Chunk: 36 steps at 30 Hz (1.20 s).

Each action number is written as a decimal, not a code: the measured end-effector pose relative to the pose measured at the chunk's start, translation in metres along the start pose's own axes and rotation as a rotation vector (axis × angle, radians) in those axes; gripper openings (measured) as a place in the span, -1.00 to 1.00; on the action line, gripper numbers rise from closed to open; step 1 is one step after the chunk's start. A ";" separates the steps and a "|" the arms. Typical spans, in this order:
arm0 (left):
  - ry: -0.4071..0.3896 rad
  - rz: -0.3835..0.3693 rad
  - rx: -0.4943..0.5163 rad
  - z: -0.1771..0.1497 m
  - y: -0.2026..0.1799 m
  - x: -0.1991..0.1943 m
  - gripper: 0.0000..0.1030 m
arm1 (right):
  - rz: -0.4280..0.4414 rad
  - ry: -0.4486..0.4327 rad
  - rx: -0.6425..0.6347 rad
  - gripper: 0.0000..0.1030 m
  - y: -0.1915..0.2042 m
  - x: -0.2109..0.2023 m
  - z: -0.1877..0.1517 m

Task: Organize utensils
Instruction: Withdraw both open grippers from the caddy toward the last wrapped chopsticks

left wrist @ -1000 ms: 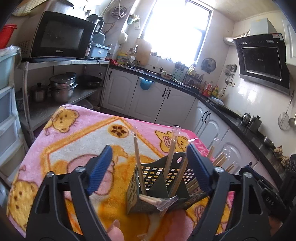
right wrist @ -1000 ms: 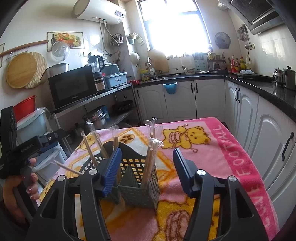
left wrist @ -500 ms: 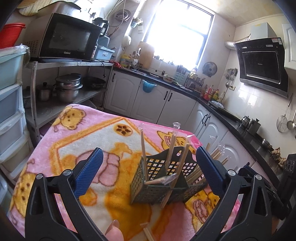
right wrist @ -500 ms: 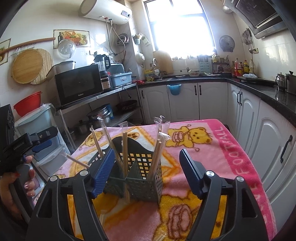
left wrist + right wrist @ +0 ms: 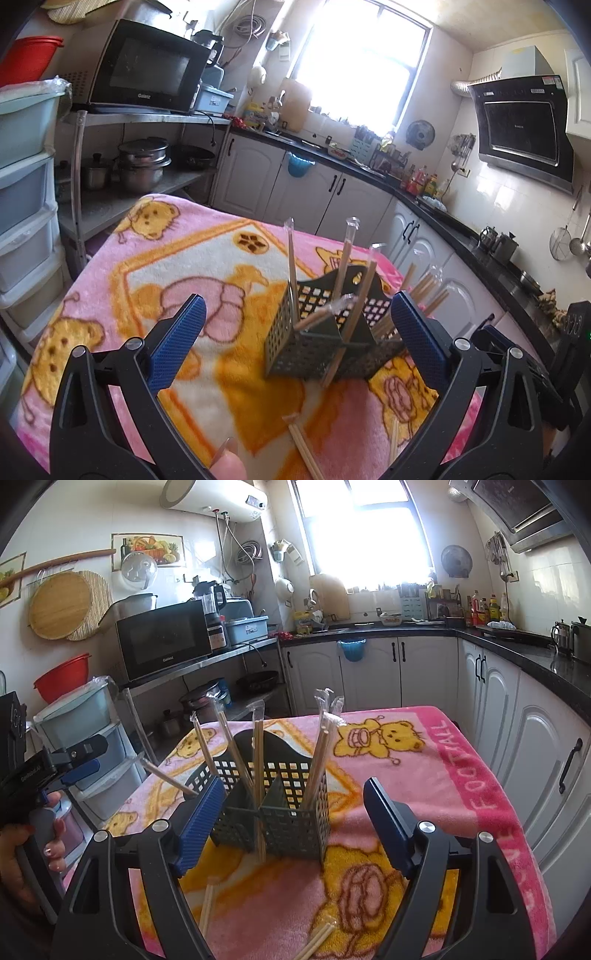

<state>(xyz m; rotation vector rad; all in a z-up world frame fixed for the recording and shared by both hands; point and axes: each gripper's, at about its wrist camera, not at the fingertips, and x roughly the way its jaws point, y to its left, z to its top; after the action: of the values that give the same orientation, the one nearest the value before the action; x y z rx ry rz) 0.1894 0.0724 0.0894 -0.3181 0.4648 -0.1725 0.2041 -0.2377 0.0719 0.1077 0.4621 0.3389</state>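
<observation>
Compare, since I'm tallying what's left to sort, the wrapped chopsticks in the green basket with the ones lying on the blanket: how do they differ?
The chopsticks in the basket stand on end, leaning at various angles; the chopsticks on the blanket lie flat. The basket ones sit inside the green basket compartments, already sorted; the loose ones rest on the pink blanket in front of it, near the camera. Both look like pale wooden chopsticks; clear wrappers show plainly on the standing ones.
</observation>
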 end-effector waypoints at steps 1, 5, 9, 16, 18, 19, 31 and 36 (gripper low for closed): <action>0.003 -0.001 0.001 -0.002 -0.001 0.000 0.79 | 0.000 0.001 -0.003 0.47 0.000 -0.002 -0.001; 0.020 -0.001 0.006 -0.011 -0.004 -0.002 0.80 | -0.006 0.002 -0.011 0.50 0.001 -0.006 -0.005; 0.039 -0.001 0.010 -0.021 -0.005 -0.001 0.80 | -0.011 0.013 -0.016 0.51 0.000 -0.009 -0.012; 0.065 0.010 0.014 -0.033 -0.006 -0.001 0.80 | -0.007 0.035 -0.020 0.52 -0.001 -0.013 -0.024; 0.068 0.014 0.009 -0.036 -0.005 0.000 0.80 | -0.009 0.042 -0.022 0.52 -0.002 -0.014 -0.028; 0.074 0.014 0.008 -0.038 -0.005 0.000 0.80 | -0.009 0.046 -0.025 0.52 -0.002 -0.015 -0.030; 0.134 0.013 0.012 -0.062 -0.008 0.008 0.80 | -0.005 0.119 -0.036 0.52 -0.001 -0.011 -0.057; 0.188 0.019 0.030 -0.078 -0.010 0.021 0.80 | -0.004 0.165 -0.041 0.52 -0.002 -0.004 -0.071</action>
<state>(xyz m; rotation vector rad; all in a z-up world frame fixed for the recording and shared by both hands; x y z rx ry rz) 0.1706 0.0379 0.0183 -0.2695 0.6505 -0.1916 0.1688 -0.2397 0.0100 0.0396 0.6181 0.3548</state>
